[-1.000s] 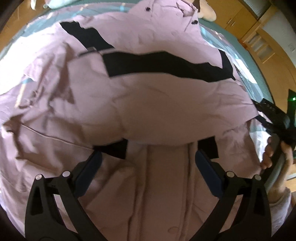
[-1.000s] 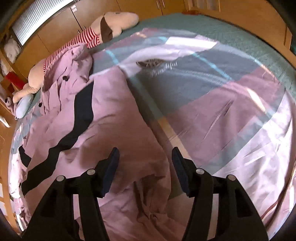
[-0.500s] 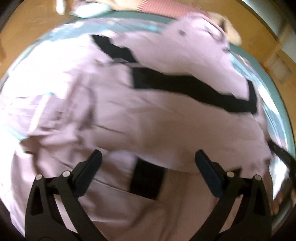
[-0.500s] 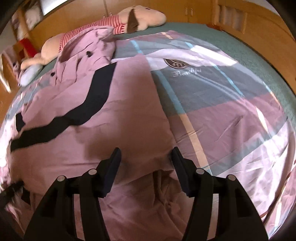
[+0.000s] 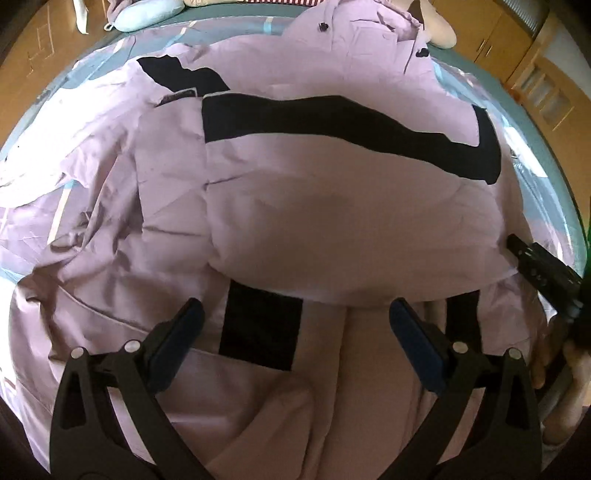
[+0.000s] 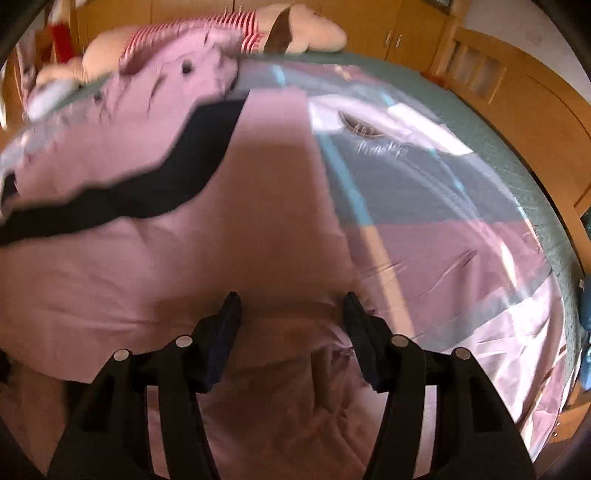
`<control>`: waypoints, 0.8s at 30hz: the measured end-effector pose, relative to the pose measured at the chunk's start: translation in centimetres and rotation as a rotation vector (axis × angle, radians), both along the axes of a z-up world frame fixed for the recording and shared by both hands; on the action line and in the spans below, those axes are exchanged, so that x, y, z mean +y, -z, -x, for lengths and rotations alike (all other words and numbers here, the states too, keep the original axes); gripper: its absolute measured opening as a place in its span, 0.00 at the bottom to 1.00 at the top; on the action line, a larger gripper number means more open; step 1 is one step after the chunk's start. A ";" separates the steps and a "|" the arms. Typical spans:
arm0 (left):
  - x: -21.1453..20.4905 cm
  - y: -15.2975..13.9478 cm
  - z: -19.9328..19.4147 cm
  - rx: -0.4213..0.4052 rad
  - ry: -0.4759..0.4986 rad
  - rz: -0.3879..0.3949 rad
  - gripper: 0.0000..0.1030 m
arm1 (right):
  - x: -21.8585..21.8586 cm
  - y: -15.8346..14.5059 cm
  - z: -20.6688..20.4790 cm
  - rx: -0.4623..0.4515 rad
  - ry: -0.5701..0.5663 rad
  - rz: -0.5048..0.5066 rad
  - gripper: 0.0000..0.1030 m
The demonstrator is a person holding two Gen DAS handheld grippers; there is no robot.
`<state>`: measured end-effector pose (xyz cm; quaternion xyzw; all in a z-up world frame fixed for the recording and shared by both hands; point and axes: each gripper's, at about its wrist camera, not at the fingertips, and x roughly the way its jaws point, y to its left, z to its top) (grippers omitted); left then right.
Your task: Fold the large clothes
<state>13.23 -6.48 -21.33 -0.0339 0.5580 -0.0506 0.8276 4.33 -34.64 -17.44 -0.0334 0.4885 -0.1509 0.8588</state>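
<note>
A large pink jacket (image 5: 332, 221) with black bands lies spread across the bed (image 6: 480, 155), its hooded collar end toward the far side. A bulging folded layer covers its middle, the folded edge running just ahead of both tools.

Left tool (image 5: 295, 314): jaws wide apart, poised over the jacket's lower part near a black panel. Nothing sits between the pads; no contact with the fabric can be confirmed.

Right tool (image 6: 291, 306): jaws moderately apart, over the jacket's right edge beside the patterned bedsheet (image 6: 443, 240). The cloth passes beneath the fingers; no pinch is visible. In the left view this tool appears at the right margin, held by a hand (image 5: 554, 369).

A plush toy (image 6: 295, 29) in a striped top lies along the far bed edge, beside the jacket's collar.
</note>
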 end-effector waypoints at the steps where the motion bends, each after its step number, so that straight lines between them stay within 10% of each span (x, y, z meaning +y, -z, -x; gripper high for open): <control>1: -0.1 0.0 -0.1 0.000 0.003 -0.010 0.98 | 0.2 -0.1 0.0 0.003 -0.004 0.015 0.57; 7: 0.4 -0.2 -0.2 0.003 -0.017 0.012 0.98 | 0.9 -4.0 2.5 -0.236 0.000 0.024 0.62; 9: 0.6 -0.2 -0.4 0.009 -0.023 0.022 0.98 | 1.6 -4.7 2.7 -0.289 -0.029 0.050 0.91; 13: 0.3 0.6 -0.9 0.043 0.004 -0.010 0.98 | 2.3 0.5 0.0 -0.028 -0.077 0.073 0.96; 24: -1.3 2.1 -1.3 0.050 0.044 -0.061 0.98 | 1.7 0.8 -0.2 -0.039 -0.066 0.065 0.99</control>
